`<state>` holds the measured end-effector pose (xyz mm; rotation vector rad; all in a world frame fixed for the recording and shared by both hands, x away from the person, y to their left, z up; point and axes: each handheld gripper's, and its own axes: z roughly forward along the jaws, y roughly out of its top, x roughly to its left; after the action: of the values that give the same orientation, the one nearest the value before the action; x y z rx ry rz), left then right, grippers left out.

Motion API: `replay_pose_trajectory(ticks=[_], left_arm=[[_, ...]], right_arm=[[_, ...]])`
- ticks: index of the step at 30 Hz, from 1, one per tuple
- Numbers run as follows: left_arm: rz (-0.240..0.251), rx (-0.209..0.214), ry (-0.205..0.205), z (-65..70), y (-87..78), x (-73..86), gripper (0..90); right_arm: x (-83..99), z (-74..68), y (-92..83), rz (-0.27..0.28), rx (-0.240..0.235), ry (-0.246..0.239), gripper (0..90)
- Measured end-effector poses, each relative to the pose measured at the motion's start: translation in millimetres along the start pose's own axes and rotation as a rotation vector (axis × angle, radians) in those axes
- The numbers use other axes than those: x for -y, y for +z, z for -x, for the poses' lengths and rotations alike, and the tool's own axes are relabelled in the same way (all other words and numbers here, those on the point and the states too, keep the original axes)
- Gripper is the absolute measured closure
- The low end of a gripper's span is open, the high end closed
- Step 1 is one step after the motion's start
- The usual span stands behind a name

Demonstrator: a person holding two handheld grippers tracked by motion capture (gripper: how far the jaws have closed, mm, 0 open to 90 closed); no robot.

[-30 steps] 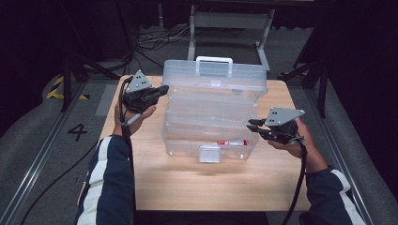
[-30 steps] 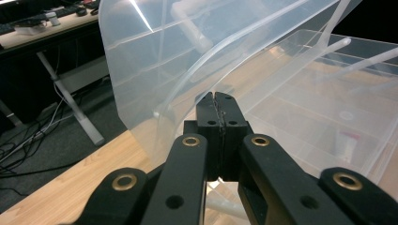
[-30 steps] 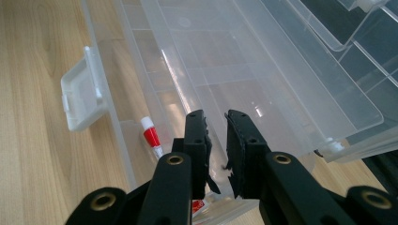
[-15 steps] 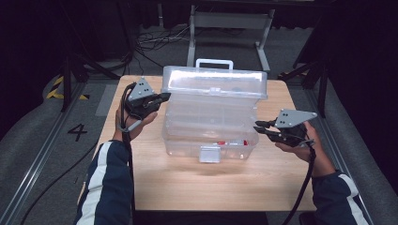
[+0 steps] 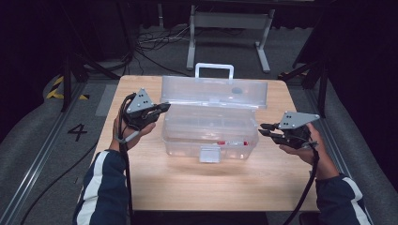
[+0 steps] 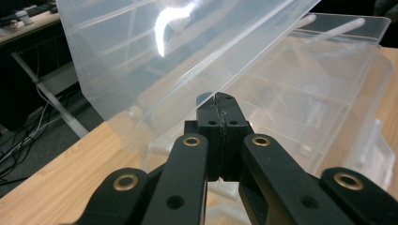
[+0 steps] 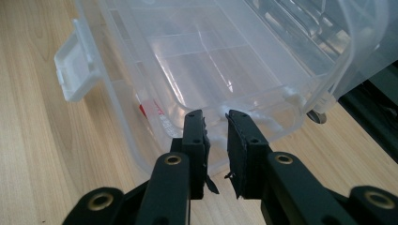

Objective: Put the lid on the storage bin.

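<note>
**Clear box lid raised, grippers at either end**

Since a second ago the lid (image 5: 215, 92) of the clear plastic box (image 5: 210, 132) has swung up from nearly flat to standing open at the back, and both my hands have shifted a little outward and toward me.

Nearest me, my forearms in dark sleeves with a white stripe come up from the bottom edge. My left gripper (image 5: 160, 108) sits at the box's left end, its jaws pressed together with nothing between them; in the left gripper view (image 6: 220, 101) their tips lie just under the edge of the tilted lid. My right gripper (image 5: 264, 130) hovers just beside the box's right end, jaws a narrow gap apart and holding nothing; in the right gripper view (image 7: 216, 119) the tips are close to the box's rounded rim.

The box stands in the middle of the wooden table (image 5: 141, 178), white latch (image 5: 209, 153) facing me, a red-marked item (image 5: 232, 142) inside. Its handle (image 5: 214, 70) rises at the far side.
</note>
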<state>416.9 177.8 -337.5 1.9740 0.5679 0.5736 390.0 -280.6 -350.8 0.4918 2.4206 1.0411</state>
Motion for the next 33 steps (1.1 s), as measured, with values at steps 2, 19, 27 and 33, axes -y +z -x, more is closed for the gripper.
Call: replay_pose_trajectory(ticks=[2,19,27,33], left_arm=[[-0.016,0.011,0.009,4.1,-2.2,4.8,90.0],[-0.069,0.047,0.033,16.9,-6.2,24.2,90.0],[-0.086,0.049,0.030,18.8,-6.3,30.2,90.0],[-0.095,0.049,0.034,19.5,-6.9,32.6,90.0]], right_arm=[[0.4,0.1,1.4,-0.004,-0.002,0.003,77.8],[3.0,-0.7,8.2,-0.031,-0.015,0.011,77.2],[7.4,-0.4,8.8,-0.043,-0.015,0.018,76.9],[10.6,-1.1,10.5,-0.053,-0.019,0.025,76.6]])
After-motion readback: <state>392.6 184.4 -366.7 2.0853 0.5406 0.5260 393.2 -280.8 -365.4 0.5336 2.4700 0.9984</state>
